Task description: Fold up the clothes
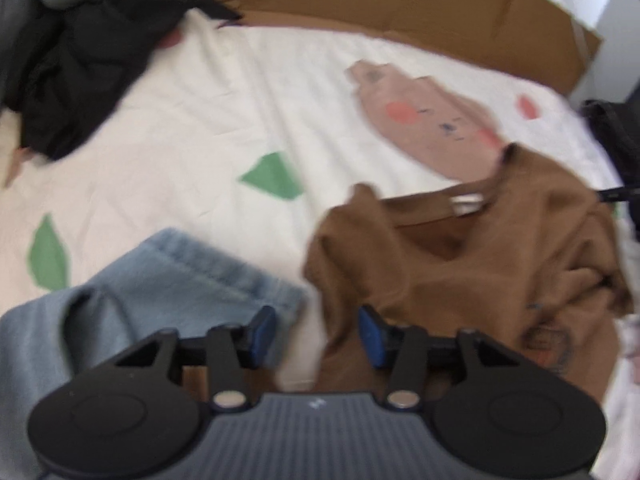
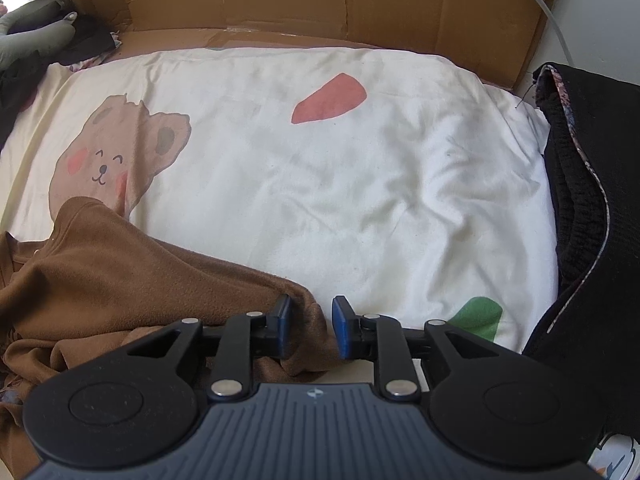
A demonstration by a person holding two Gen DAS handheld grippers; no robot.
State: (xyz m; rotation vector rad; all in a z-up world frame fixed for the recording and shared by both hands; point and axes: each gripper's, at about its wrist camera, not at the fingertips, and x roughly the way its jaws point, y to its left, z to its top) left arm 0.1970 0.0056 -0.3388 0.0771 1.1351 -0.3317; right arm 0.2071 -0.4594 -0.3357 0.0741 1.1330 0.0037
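Shirt [image 1: 472, 264] lies crumpled at lower right of the left view, brown, collar upward, probably because it waits for spreading. Left gripper [image 1: 316, 334] hangs wide apart and empty between it and jeans [image 1: 168, 280] at lower left. Right gripper [image 2: 310, 326] is narrower, and its pads [image 2: 285, 326] straddle a shirt fold at lower centre without pinching it, likely to grasp an edge.

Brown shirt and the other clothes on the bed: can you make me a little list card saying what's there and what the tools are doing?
surface: white bedsheet with bear print
brown shirt: crumpled, unfolded
blue jeans: left of the shirt
black clothes: heaped at far left
left tool: open, empty, over the gap between jeans and shirt
right tool: open, at the shirt's edge
folding: not started
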